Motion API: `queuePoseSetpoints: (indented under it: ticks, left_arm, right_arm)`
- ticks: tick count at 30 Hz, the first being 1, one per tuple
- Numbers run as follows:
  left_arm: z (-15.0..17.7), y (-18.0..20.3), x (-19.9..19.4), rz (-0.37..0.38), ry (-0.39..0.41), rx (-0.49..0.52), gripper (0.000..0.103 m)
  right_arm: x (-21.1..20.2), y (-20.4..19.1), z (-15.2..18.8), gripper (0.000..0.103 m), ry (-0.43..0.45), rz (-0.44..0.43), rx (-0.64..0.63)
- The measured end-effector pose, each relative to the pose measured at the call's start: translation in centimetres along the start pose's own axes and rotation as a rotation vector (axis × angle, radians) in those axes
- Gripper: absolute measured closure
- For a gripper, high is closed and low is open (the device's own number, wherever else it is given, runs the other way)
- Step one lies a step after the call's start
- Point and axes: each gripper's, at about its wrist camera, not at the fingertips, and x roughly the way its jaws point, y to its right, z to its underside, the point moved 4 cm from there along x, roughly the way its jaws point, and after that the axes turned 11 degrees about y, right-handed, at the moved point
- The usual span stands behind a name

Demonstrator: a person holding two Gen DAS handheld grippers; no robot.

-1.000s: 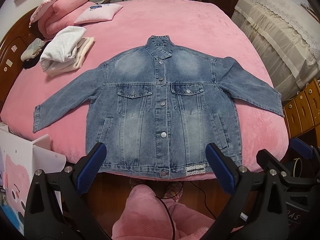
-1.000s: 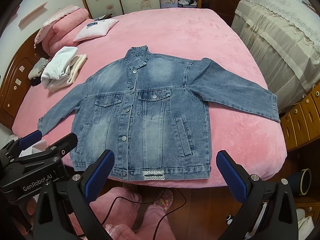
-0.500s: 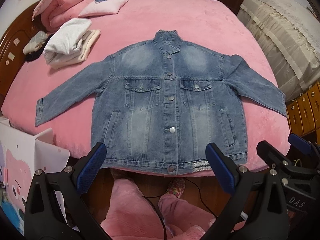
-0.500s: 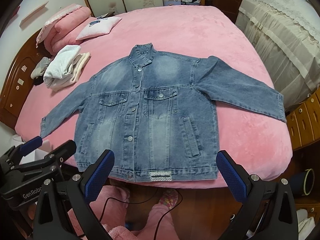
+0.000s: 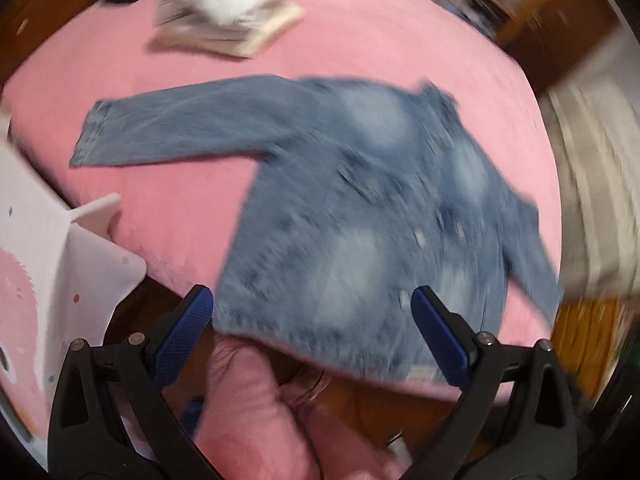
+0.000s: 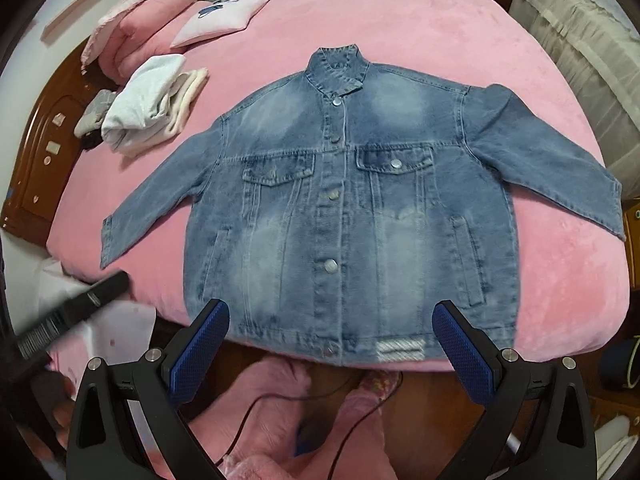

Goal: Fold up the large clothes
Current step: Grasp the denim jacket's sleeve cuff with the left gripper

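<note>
On top of the big pink bed (image 6: 420, 32) is where everything sits, and it fills most of both views. Spread flat across it, front side up and buttoned, is the denim jacket (image 6: 348, 216), collar pointing away toward the headboard, both sleeves stretched out to the sides, hem hanging right at the near edge of the mattress. The left wrist view is badly smeared, so the jacket (image 5: 360, 232) looks tilted and fuzzy there, with one sleeve reaching off to the left.

Up at the far left corner there's a rolled pink quilt (image 6: 136, 20) with a small pale pillow (image 6: 220, 16) just beside it. A little nearer sits a stack of folded clothes (image 6: 156, 108), white and cream, well apart from the jacket.

Right gripper (image 6: 330, 344) hangs just off the bed edge over the hem, jaws spread wide, nothing between them, not touching the denim. Left gripper (image 5: 312, 328) is the same deal: wide apart, empty, hovering near the hem's left corner. Its dark body also shows at the left edge of the right view, blurry.

Down low, pink fuzzy trousers (image 6: 260, 400) and a thin black cable (image 6: 256, 412) running across them.
</note>
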Motion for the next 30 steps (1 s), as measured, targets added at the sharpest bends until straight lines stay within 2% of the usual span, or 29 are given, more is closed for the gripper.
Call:
queuePoseSetpoints:
  ticks: [3,5,7,10,12,16,20,23,25,27,28,29,30]
  left_arm:
    - [-5.0,-6.1,2.7,0.000,0.031,-0.164,0.005]
    - [-8.2,-10.8,5.0,-0.025,0.047,-0.272,0.005]
    - [-11.0,-16.7,8.1,-0.088,0.050,-0.391,0.005]
    - [-13.4,-24.0,12.7,-0.175,0.008,-0.549,0.015]
    - [-14.1,-27.6,15.1,-0.221,-0.017,-0.632,0.017]
    - [-14.4,-35.0,19.5,-0.396,-0.030,-0.819,0.019]
    - [-12.6,-39.6,21.8,-0.549,-0.044,-0.955,0.035]
    - [-12.2,-41.6,22.7,-0.556,0.016,-1.047,0.035]
    - [-12.6,-42.4,22.8,-0.577,0.081,-1.047,0.036]
    - [-13.2,-42.9,22.8,-0.595,0.148,-1.018,0.052]
    - [-13.2,-43.0,22.7,-0.604,0.175,-1.015,0.065]
    - [-13.4,-43.0,22.5,-0.601,0.205,-1.016,0.078]
    - [-13.8,-42.9,22.1,-0.572,0.261,-1.006,0.083]
  right_arm:
    - [1.8,-4.0,-1.2,0.000,0.032,0.008,-0.026]
    - [2.9,-6.4,-2.0,0.000,0.022,0.011,-0.038]
    - [4.3,-9.6,-2.9,0.000,0.019,0.016,-0.033]
    - [6.8,-14.0,-3.8,0.000,0.005,0.023,-0.030]
    - [8.5,-16.9,-4.0,0.000,-0.015,0.018,-0.033]
    - [12.8,-22.1,-3.2,0.000,-0.074,-0.008,-0.025]
    - [16.4,-24.8,-1.6,0.000,-0.132,-0.035,-0.010]
    - [18.2,-25.5,-0.4,0.000,-0.160,-0.032,-0.014]
    - [19.3,-26.0,0.2,0.000,-0.176,-0.036,-0.016]
    - [20.2,-25.9,0.7,0.000,-0.185,-0.023,-0.014]
    - [20.5,-25.3,1.0,0.000,-0.184,-0.013,-0.010]
    - [21.0,-25.0,1.1,0.000,-0.182,-0.003,-0.004]
    - [21.3,-24.3,1.2,0.000,-0.180,0.003,0.009]
